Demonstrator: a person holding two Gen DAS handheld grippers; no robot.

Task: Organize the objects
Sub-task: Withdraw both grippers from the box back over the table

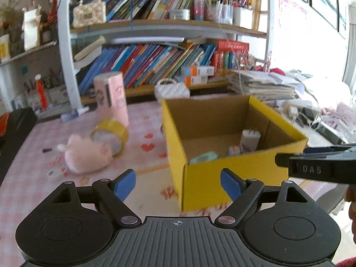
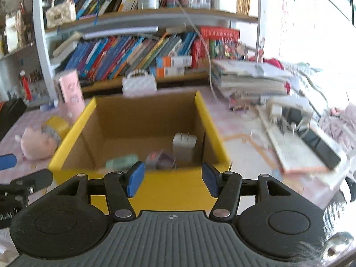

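Left tongs (image 1: 177, 183) nearest the lens: blue pads spread wide, nothing between them, hovering over the worktop (image 1: 26, 178) just short of the near-left corner of the yellow box (image 1: 200, 178). Right tongs (image 2: 171, 179) also spread, a bit narrower, empty, sitting just in front of the box's near wall and aimed down into it.

Box is open-topped, yellow outside, plain brown cardboard inside. Contents, all on the floor of the box towards the near right side:
- white plug adapter (image 2: 184, 143), standing up, prongs up, close to the right wall
- pale green oblong item (image 2: 122, 161), lying flat near the front wall
- small roundish item (image 2: 160, 159) between those two, too blurred to identify

Still out on the worktop, left of the box:
- pink plush toy (image 1: 87, 155), lying on the pink checked cloth
- roll of yellow tape (image 1: 111, 135), on edge, touching the plush from behind
- tall pink carton (image 1: 112, 96), upright, just behind the tape
- white quilted purse (image 1: 172, 90), behind the box's far-left corner, against the shelf base

Right of the box: stack of papers (image 2: 249, 77), a power strip (image 2: 289, 106) with cables, a keyboard (image 2: 296, 146).

Bookshelf (image 1: 155, 26) runs behind everything, packed with leaning books; cream purse (image 1: 89, 11) on the upper shelf.

Each wrist view catches the other tool at its edge. Both frames have motion blur.
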